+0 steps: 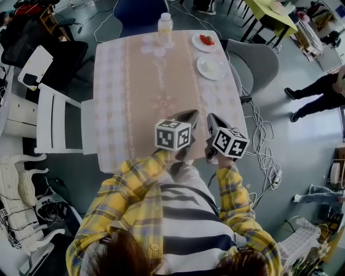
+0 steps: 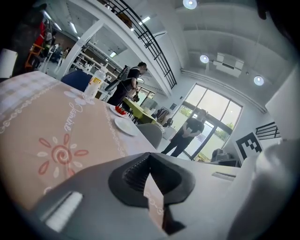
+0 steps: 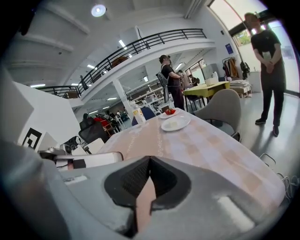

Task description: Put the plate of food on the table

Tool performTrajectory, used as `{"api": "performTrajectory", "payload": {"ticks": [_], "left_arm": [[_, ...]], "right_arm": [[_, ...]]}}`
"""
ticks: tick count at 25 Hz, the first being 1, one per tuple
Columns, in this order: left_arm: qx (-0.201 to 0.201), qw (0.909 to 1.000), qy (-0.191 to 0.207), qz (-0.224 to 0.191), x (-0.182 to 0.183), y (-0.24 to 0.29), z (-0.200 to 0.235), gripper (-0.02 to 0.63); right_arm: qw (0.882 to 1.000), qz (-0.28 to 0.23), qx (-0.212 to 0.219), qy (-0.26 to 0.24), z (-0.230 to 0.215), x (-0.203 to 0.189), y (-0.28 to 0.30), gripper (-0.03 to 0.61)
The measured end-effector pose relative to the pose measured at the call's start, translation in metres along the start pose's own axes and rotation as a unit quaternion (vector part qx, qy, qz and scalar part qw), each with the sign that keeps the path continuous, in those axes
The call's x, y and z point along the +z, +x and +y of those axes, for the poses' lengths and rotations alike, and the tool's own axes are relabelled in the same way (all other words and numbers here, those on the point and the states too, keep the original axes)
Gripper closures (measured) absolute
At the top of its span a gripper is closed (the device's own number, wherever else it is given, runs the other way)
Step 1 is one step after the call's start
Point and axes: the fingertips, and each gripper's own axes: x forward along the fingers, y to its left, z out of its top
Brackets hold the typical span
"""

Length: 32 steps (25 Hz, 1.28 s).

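Observation:
Two white plates stand at the table's far right. One plate (image 1: 204,41) (image 2: 118,110) (image 3: 169,113) carries red food. The other plate (image 1: 211,67) (image 2: 126,125) (image 3: 176,123) carries something pale. My left gripper (image 1: 190,114) (image 2: 149,158) hovers over the near edge of the table (image 1: 135,97), shut and empty. Just to its right my right gripper (image 1: 212,118) (image 3: 149,161) is also shut with nothing in it. Both point toward the far side, well short of the plates.
A clear bottle (image 1: 165,27) (image 2: 95,82) (image 3: 138,115) stands at the far edge. A grey chair (image 1: 259,62) is at the table's right, a white chair (image 1: 54,121) at its left, a blue chair (image 1: 140,13) beyond. Cables (image 1: 264,148) lie on the floor. A person (image 1: 318,91) stands at right.

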Motion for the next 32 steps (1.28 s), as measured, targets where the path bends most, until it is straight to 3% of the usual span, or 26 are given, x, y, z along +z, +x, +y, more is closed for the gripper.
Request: {"api": "performTrajectory", "payload": {"ticks": [10, 32], "left_arm": [[0.009, 0.9996, 0.015, -0.024, -0.022, -0.019, -0.026, 0.612], [0.032, 0.9985, -0.003, -0.045, -0.115, -0.058, -0.117, 0.612]], "right_arm": [[1.0, -0.01, 0.023, -0.001, 0.005, -0.019, -0.033, 0.577], [0.998, -0.015, 0.051, -0.016, 0.002, -0.091, -0.15, 0.577]]}}
